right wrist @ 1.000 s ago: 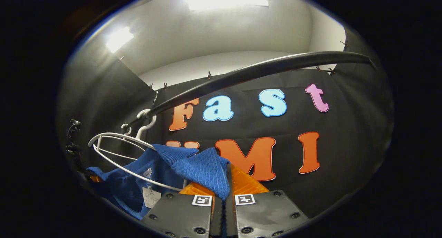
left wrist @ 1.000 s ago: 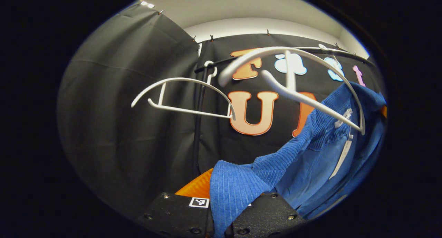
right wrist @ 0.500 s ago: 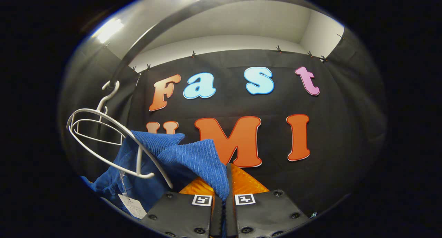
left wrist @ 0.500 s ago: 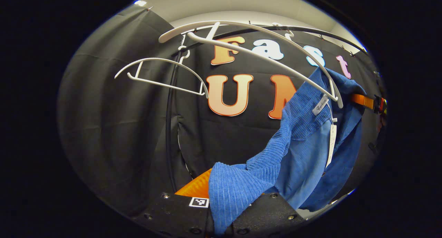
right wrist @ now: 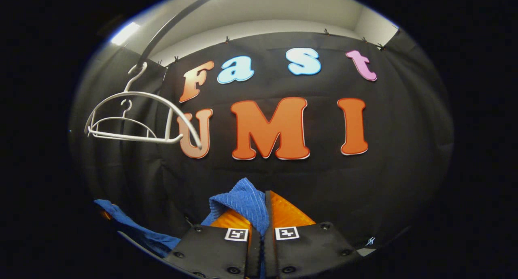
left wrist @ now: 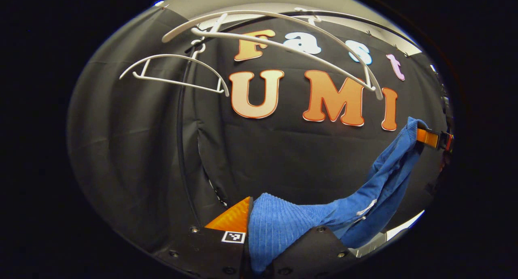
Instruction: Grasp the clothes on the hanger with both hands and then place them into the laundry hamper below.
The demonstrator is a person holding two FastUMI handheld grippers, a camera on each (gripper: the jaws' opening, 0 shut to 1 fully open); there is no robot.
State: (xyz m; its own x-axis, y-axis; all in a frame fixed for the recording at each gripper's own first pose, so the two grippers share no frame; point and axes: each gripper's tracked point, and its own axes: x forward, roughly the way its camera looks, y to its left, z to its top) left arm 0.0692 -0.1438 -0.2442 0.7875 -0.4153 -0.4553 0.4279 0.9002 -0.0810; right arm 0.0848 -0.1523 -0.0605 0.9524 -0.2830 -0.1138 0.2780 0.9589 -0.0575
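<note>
A blue ribbed garment hangs stretched between both grippers, clear of the hangers. My left gripper is shut on one end of it at the bottom of the left gripper view. The cloth runs up to the right to the other gripper, seen far off. In the right gripper view my right gripper is shut on the blue garment, and the rest trails down to the left. Two bare white hangers hang on the black rail above. The same hangers appear upper left in the right gripper view.
A black rack pole curves down the left side in the left gripper view. The rail arcs overhead in the right gripper view. A pale strip of floor shows at lower right.
The garment has slipped off the white hanger, which now hangs bare. Both grippers have dropped lower with the cloth; the rail and hangers have risen in both views.
</note>
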